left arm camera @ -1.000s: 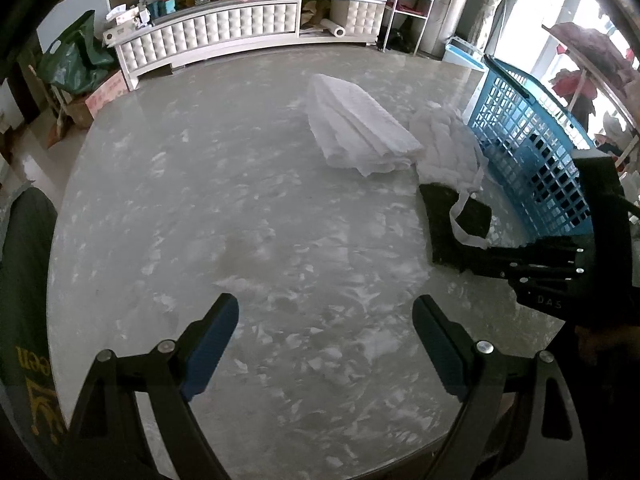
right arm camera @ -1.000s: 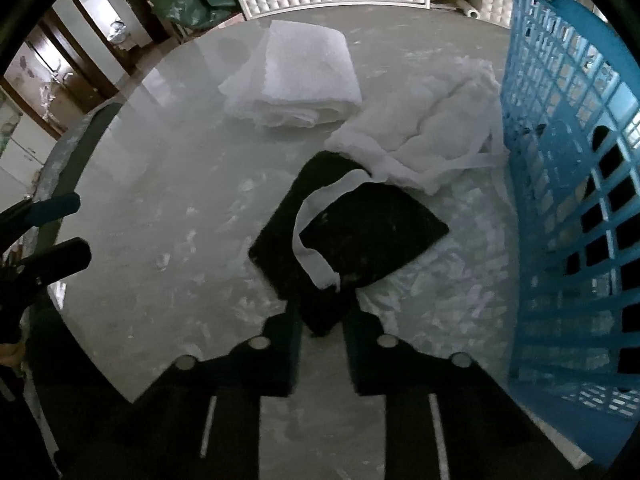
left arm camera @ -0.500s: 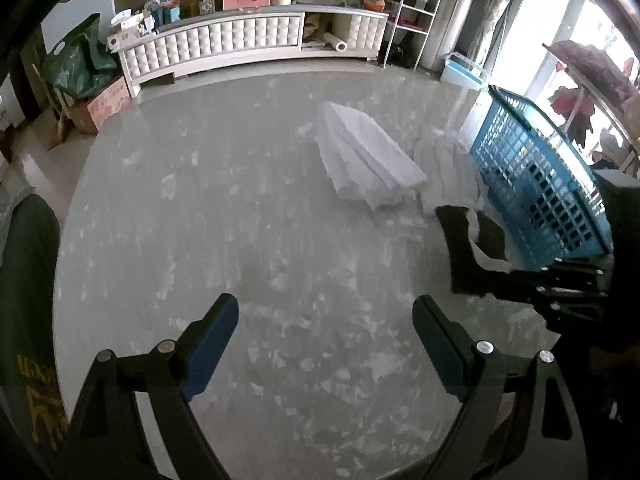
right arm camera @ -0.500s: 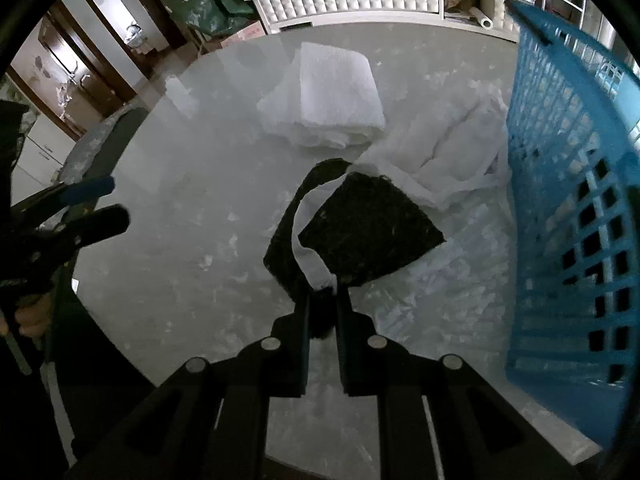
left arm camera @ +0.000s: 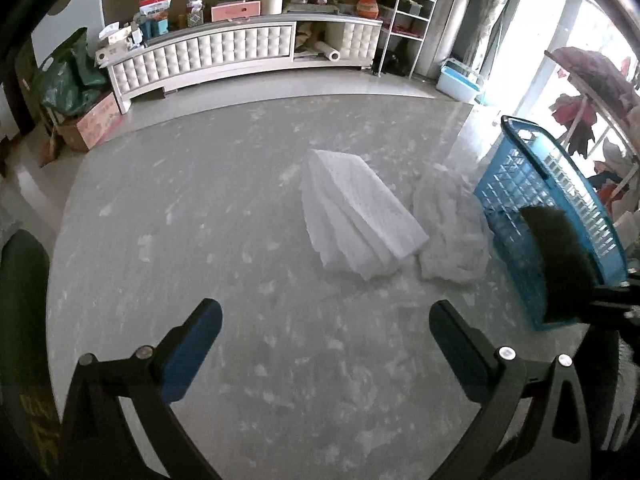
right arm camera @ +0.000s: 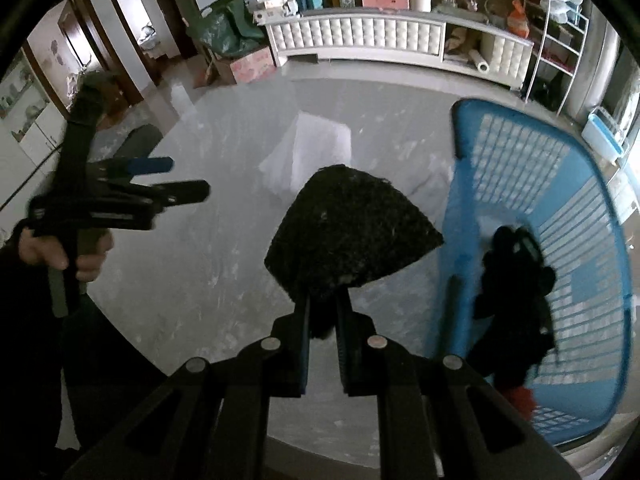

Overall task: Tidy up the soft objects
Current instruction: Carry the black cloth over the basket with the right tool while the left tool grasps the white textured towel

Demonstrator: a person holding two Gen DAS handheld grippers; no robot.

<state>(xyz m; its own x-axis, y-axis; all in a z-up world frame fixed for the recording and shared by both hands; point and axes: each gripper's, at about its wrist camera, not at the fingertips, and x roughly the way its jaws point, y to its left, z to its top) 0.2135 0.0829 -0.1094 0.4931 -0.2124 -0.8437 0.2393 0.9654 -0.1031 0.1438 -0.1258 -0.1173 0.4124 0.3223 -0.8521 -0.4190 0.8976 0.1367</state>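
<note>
The round marble table (left arm camera: 200, 240) carries two white soft items and one blue basket (left arm camera: 560, 200); a third soft item, the black cloth (right arm camera: 348, 232), is held above the table surface. The folded white towel (left arm camera: 356, 216) lies right of the table centre, its long axis running from the far edge toward the near-right edge, with the layered fold ends fanned at the near end. The crumpled white cloth (left arm camera: 452, 232) lies just beside it on the right, between the towel and the basket, and appears to touch the basket's wall. The basket stands at the right edge of the table and, in the right wrist view, contains dark items (right arm camera: 512, 288) and something red at its near end. The right gripper (right arm camera: 322, 320) has its fingers pressed together on one corner of the black cloth; the cloth fans out forward from the fingers, its broad edge pointing away from the gripper, positioned just beside the basket's near-left wall and partly hiding the towel behind it. The left gripper (left arm camera: 324, 336) is spread wide, holding nothing, over the near part of the table; the blue pads (left arm camera: 192, 352) face each other. A white tufted cabinet (left arm camera: 240, 56) stands along the far wall, off the table.
</note>
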